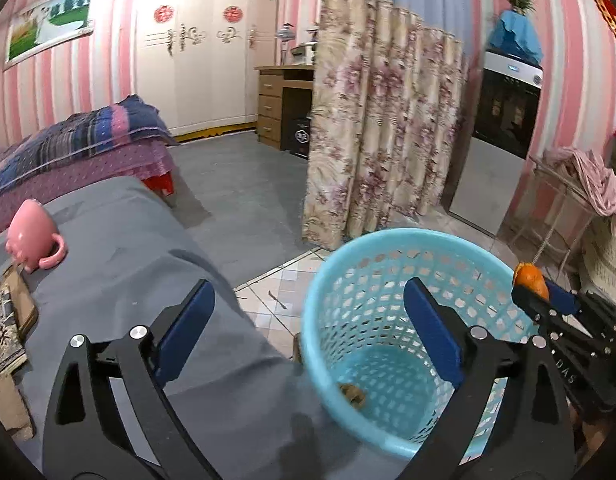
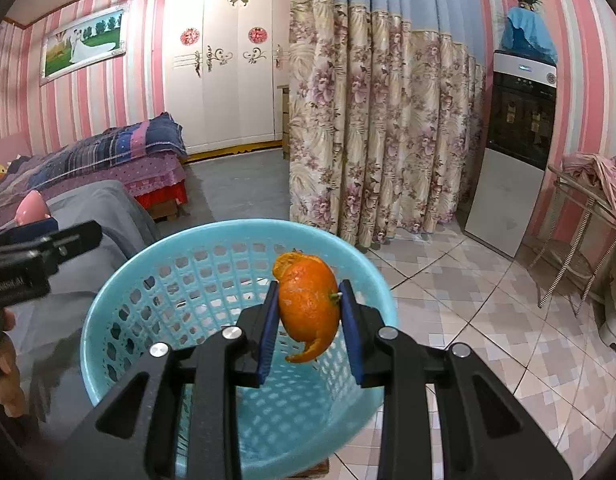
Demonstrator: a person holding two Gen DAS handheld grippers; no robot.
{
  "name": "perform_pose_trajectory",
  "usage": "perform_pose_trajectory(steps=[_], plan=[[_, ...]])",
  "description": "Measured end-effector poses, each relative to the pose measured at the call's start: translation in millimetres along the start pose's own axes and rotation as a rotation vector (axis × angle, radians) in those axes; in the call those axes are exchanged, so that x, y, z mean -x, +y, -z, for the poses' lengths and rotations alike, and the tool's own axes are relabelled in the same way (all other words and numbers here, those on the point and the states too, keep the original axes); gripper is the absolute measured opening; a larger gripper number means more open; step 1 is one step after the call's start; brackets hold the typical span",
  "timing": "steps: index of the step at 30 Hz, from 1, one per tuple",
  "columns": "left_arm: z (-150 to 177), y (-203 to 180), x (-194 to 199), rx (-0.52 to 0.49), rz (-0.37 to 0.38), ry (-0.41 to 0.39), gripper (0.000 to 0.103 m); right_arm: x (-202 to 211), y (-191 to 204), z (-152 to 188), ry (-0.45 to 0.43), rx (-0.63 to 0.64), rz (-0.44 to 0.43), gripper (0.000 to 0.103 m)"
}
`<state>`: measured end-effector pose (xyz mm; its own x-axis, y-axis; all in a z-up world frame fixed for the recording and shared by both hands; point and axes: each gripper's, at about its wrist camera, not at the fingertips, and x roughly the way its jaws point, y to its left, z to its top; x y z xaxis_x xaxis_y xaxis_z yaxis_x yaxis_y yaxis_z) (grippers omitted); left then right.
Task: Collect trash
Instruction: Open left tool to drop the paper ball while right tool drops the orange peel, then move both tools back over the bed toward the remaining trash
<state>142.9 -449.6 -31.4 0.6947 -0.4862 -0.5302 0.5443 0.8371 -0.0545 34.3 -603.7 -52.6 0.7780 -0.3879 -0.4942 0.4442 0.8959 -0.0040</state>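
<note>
Orange peel (image 2: 308,306): a curled, hollow shell of mandarin skin with a small green stem nub on its right side and a torn strip hanging below. It is clamped between the blue pads of the right gripper (image 2: 309,312) and held above the open mouth of the bin.

Bin (image 2: 119,280): light blue plastic lattice basket, upright, just beside the grey-covered table edge. One small brownish scrap (image 1: 352,394) lies on its floor.
</note>
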Motion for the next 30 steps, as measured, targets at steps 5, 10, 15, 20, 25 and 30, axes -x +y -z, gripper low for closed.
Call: perform_pose_trajectory(steps=[5,10,15,20,25,30], plan=[[0,15,11,0.007,-0.037,-0.021,0.097,-2,15,-3,-0.011,0.012,-0.005,0.041],[3,32,20,0.027,-0.052,-0.023,0.097,-1,25,-4,-0.020,0.038,0.021,0.073],[7,47,32,0.022,-0.086,-0.027,0.097,4,30,0,-0.025,0.025,0.051,0.094],[6,69,50,0.059,-0.096,-0.036,0.097,10,41,-5,-0.026,0.034,0.061,0.098],[7,91,70,0.077,-0.137,-0.039,0.097,17,58,-13,-0.036,0.026,0.030,0.098],[14,118,91,0.087,-0.194,-0.025,0.097,23,94,-16,-0.036,0.040,-0.018,0.098]])
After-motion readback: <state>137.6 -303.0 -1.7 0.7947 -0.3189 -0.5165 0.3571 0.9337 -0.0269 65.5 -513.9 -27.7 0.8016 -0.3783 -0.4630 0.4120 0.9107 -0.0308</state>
